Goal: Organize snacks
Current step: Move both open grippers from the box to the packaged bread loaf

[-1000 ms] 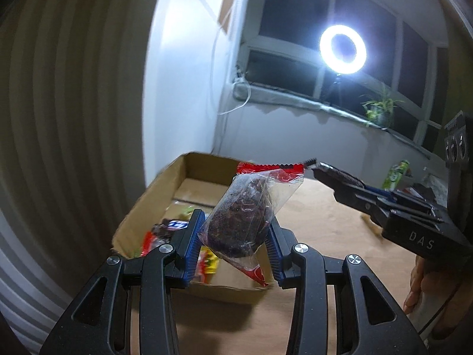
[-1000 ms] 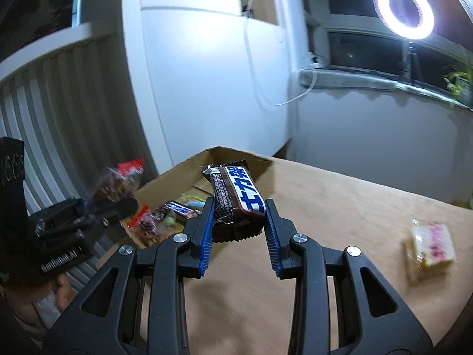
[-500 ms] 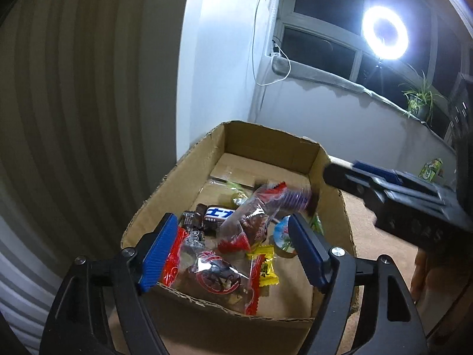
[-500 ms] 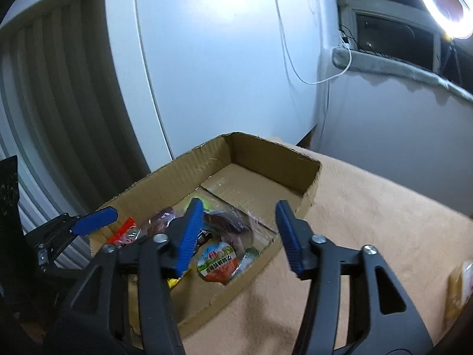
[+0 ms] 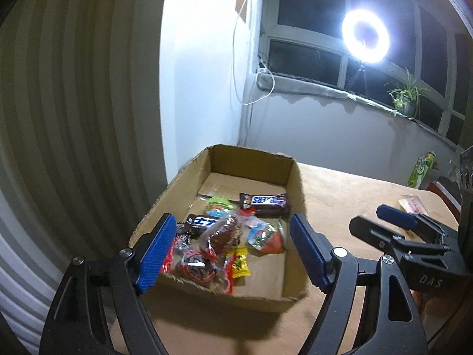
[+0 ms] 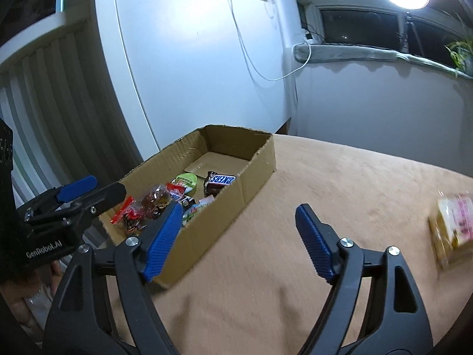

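The cardboard box (image 5: 251, 162) serves as the reference landmark. It sits open-topped on a tan tablecloth (image 6: 340, 192), with its far end toward the white wall.

Left gripper (image 5: 229, 248): the jaws stand wide apart and hold nothing. It hovers over the near end of the box, one blue pad (image 5: 155, 248) above the near left corner and the other above the near right wall.

Right gripper (image 6: 239, 238): the jaws stand wide apart and hold nothing. It hovers over the tablecloth just right of the box, with its left pad (image 6: 162, 236) overlapping the box's near right wall in the right wrist view.

Contents of the box:
- A Snickers bar (image 5: 264, 204) lies across the floor near the middle, close to the right wall.
- A green packet (image 5: 218, 205) lies just left of the Snickers bar.
- A dark bar with blue and white lettering (image 5: 201, 223) lies toward the left wall.
- A clear bag of dark snack (image 5: 223, 232) rests on the pile at the near end.
- A cup with a printed lid (image 5: 264, 236) lies to its right.
- A yellow candy (image 5: 239, 261) and red-edged wrappers (image 5: 195, 269) lie against the near wall.

Outside the box, a pink and white packet (image 6: 452, 222) lies on the tablecloth well to the right, blurred. A green carton (image 5: 421, 170) stands at the table's far right edge.
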Demonstrator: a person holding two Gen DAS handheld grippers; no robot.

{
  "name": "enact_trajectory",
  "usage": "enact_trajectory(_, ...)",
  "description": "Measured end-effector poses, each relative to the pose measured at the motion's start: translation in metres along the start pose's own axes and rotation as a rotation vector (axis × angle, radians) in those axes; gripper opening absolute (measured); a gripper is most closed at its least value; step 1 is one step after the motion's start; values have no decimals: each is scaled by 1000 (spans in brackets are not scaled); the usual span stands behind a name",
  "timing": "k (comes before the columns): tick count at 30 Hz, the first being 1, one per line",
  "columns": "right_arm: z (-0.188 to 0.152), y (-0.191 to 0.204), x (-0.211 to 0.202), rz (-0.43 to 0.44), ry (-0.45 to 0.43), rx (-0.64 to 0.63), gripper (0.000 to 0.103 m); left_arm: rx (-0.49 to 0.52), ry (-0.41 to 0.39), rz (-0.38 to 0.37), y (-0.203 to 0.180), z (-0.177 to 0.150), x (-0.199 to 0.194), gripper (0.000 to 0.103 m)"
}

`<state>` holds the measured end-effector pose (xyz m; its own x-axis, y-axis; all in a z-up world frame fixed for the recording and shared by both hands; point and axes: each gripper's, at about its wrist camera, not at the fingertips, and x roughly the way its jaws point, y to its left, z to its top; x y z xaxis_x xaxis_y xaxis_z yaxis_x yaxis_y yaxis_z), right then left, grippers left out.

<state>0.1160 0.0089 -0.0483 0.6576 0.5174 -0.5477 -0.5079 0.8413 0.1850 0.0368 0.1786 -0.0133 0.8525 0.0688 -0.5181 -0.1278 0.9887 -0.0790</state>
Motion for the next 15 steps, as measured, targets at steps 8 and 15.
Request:
enact_trajectory(8,-26,-5,-36,-1,-1,23,83,17,12,-13,-13,-10,-19,79)
enact_trajectory(15,-41,-11,-52,-13,4,39,83,47,18,-42,-37,-7,-25,80)
